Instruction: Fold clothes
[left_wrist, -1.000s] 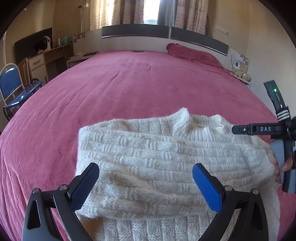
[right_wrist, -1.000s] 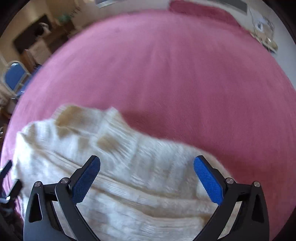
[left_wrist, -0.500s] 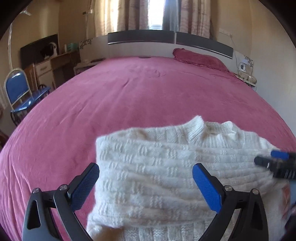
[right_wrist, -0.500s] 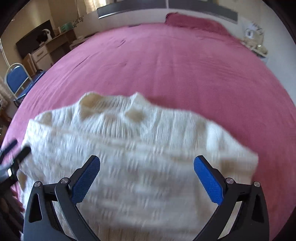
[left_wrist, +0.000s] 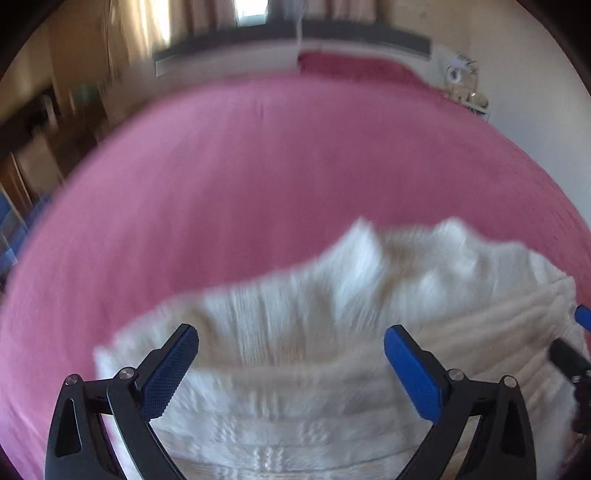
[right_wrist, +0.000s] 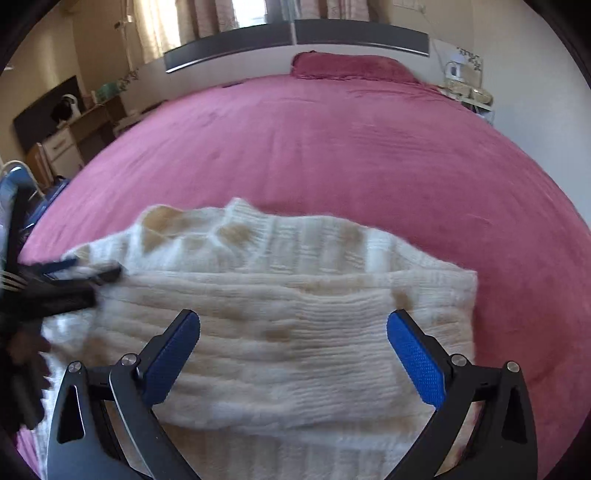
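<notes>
A cream cable-knit sweater (right_wrist: 295, 295) lies on the pink bedspread (right_wrist: 332, 147), collar toward the headboard, with a folded layer across its front. My right gripper (right_wrist: 293, 332) hovers open over that folded layer with nothing between its fingers. In the same view my left gripper (right_wrist: 92, 271) comes in from the left edge at the sweater's left side, with a hand behind it. The left wrist view is motion-blurred: my left gripper (left_wrist: 290, 347) is open above the sweater (left_wrist: 332, 314), and the right gripper's tips (left_wrist: 576, 339) show at the right edge.
A dark headboard (right_wrist: 295, 40) and a pink pillow (right_wrist: 351, 66) are at the far end. A desk with drawers (right_wrist: 62, 140) and a blue chair (right_wrist: 14, 181) stand to the left, and a nightstand (right_wrist: 465, 85) to the right. Bare bedspread stretches beyond the sweater.
The left wrist view has swung and blurred, with the sweater now sitting further right in it. In the right wrist view the sweater has sharpened, and the left gripper has come closer along its left side.
</notes>
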